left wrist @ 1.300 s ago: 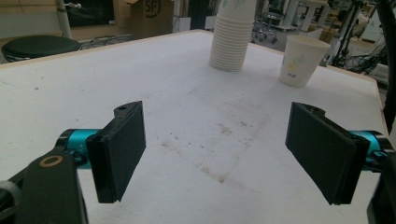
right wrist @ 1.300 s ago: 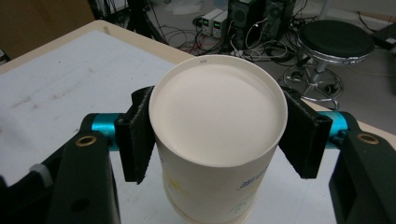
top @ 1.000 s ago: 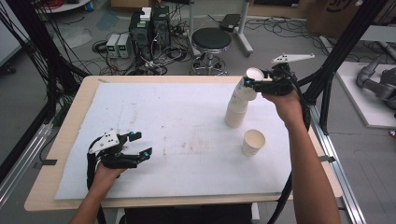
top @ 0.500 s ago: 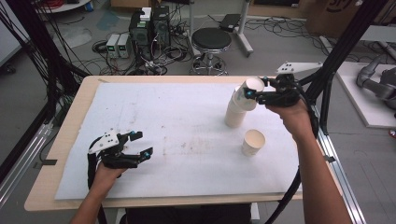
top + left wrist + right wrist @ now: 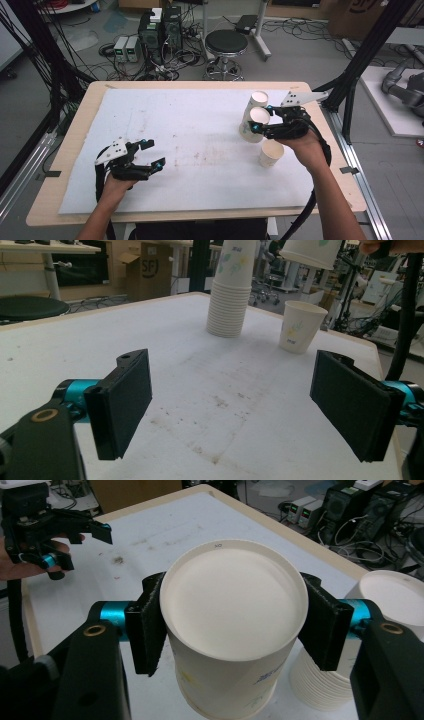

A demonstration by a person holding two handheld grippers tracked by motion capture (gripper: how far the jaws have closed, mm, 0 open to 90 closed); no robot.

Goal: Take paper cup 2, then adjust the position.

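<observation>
My right gripper (image 5: pixel 260 126) has lifted 1 cup (image 5: pixel 259 116) off the stack (image 5: pixel 251 122), jaws clamped on it, right of centre — ready to set down. Left gripper (image 5: pixel 150 155) idles wide open, lower left.

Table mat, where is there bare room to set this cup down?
The mat's middle, between the left claw and the cup stack, lies bare. It is crowded at the right, where the stack, the loose cup and the right claw sit.

Grey floor (image 5: pixel 310 55) strewn with cables, black stool (image 5: pixel 226 42) (round seat), cardboard box (image 5: pixel 365 12)
</observation>
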